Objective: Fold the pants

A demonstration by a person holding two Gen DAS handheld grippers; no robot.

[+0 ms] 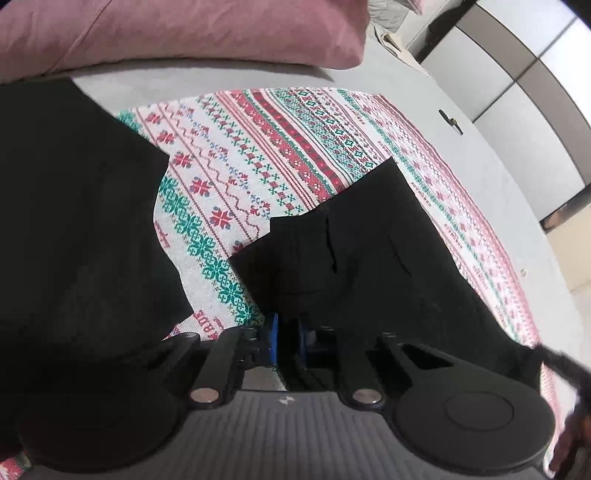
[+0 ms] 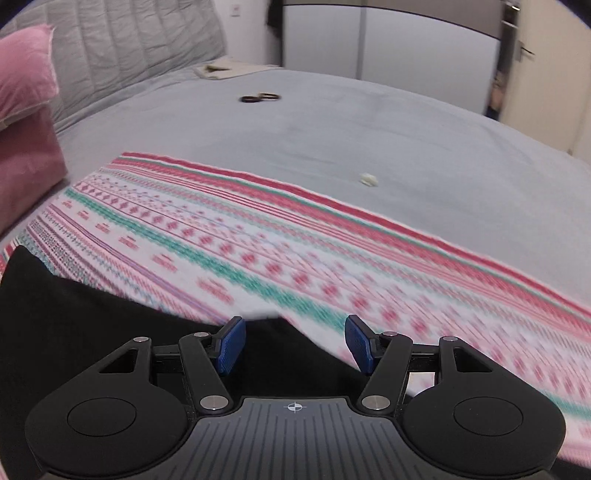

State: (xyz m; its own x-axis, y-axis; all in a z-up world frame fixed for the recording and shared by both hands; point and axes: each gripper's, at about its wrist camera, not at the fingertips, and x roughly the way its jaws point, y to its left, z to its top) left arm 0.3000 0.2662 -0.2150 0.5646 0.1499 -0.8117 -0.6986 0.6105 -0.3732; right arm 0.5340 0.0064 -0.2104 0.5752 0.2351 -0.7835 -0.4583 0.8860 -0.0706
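Left wrist view shows the black pants (image 1: 354, 251) lying on a patterned knit blanket (image 1: 258, 147) spread over a grey bed sheet (image 1: 406, 77), with a pink pillow (image 1: 177, 29) at the far left. The left gripper (image 1: 286, 343) has its blue pads drawn nearly together on the near edge of the black fabric; the cloth runs straight down between them, so it reads as a pinch on the pants. A second dark mass of cloth fills the left of this view, and whether it is the other leg or a folded-over part cannot be told. Right wrist view shows the right gripper (image 2: 295, 343) with its jaws spread and nothing between the pads, poised over the near edge of the pants where black fabric meets the blanket; the picture is motion-blurred. Small dark rings (image 2: 260, 98) and a pale scrap (image 2: 368, 179) lie far off on the sheet, clear of the work. Judgement: folding is at an early to middle stage. One hand has a grip, the other has none, and the garment is not yet a compact, squared stack; at least one further fold remains.
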